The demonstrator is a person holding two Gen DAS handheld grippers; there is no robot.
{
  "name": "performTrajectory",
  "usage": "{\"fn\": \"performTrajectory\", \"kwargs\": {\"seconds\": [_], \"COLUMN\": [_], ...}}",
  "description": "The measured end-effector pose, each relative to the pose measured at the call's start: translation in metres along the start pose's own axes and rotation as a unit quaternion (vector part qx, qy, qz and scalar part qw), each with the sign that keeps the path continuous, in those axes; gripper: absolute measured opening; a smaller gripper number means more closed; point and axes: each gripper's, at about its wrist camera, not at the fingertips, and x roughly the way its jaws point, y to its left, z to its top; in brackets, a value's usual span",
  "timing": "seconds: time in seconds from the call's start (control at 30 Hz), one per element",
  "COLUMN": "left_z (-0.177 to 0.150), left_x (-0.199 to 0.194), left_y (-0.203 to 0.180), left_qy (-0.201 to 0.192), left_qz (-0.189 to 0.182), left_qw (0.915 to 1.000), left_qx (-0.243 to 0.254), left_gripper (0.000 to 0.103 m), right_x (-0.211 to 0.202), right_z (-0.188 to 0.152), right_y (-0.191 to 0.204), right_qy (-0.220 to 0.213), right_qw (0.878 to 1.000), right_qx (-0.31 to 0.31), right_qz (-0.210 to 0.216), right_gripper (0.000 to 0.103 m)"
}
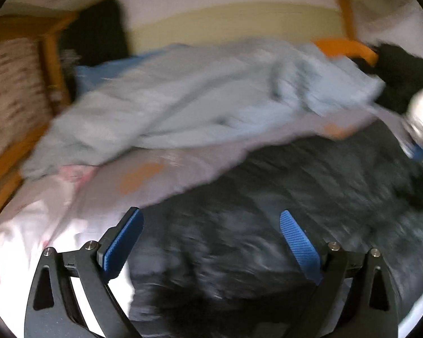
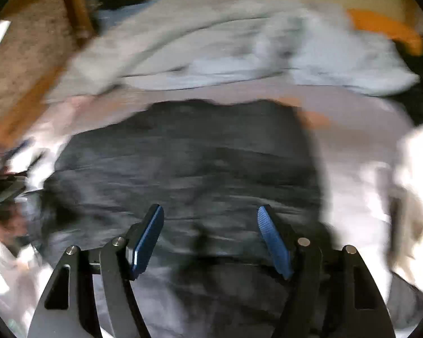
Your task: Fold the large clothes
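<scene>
Both fisheye views motion-blurred, dim, with blown-out white patches at edges.

Nothing here can be read. Both views are smeared with motion blur. The patterned panel at the left edge of the left wrist view carries rows of dark marks, too blurred to tell whether they are letters or only a print.

A dark grey garment lies spread, wrinkled, on the pale bedsheet.
</scene>
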Motion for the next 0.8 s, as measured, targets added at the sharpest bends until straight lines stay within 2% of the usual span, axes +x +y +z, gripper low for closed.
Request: {"fn": "performTrajectory", "kwargs": {"seconds": [0.1,0.2,0.23,0.3,0.43,0.57,0.63,0.7,0.8], "left_z": [-0.005,-0.015,-0.017,-0.021,-0.026,-0.026,-0.026,-0.023,-0.017], "left_x": [0.020,0.047,0.054,0.072,0.097,0.097,0.092,0.082,0.065], "left_y": [-0.010,-0.017,-0.020,-0.026,-0.019,0.005,0.016,0.024,0.037], "left_qy": [0.060,0.100,0.104,0.124,0.155,0.132,0.122,0.106,0.061], "left_qz": [-0.010,0.002,0.005,0.028,0.053,0.124,0.138,0.151,0.195], "left_qw": [0.9971,0.9935,0.9925,0.9890,0.9852,0.9834,0.9816,0.9803,0.9736], "left_qx": [0.045,0.055,0.064,0.075,0.049,-0.019,-0.050,-0.071,-0.102], "left_gripper": [0.097,0.096,0.096,0.096,0.096,0.096,0.096,0.094,0.093], "right_x": [0.017,0.058,0.072,0.089,0.095,0.076,0.061,0.050,0.034], "right_z": [0.016,0.038,0.044,0.051,0.055,0.056,0.054,0.050,0.033], "right_y": [0.011,-0.002,-0.011,-0.023,-0.049,-0.064,-0.058,-0.045,-0.019], "right_qy": [0.007,0.056,0.066,0.073,0.055,0.044,0.051,0.067,0.089], "right_qw": [0.998,0.991,0.987,0.980,0.978,0.979,0.985,0.989,0.982], "right_qx": [-0.023,0.020,0.046,0.070,0.099,0.129,0.113,0.078,0.019], "right_qz": [-0.060,-0.116,-0.143,-0.171,-0.177,-0.153,-0.122,-0.109,-0.164], "right_gripper": [0.071,0.071,0.071,0.071,0.071,0.071,0.071,0.071,0.071]}}
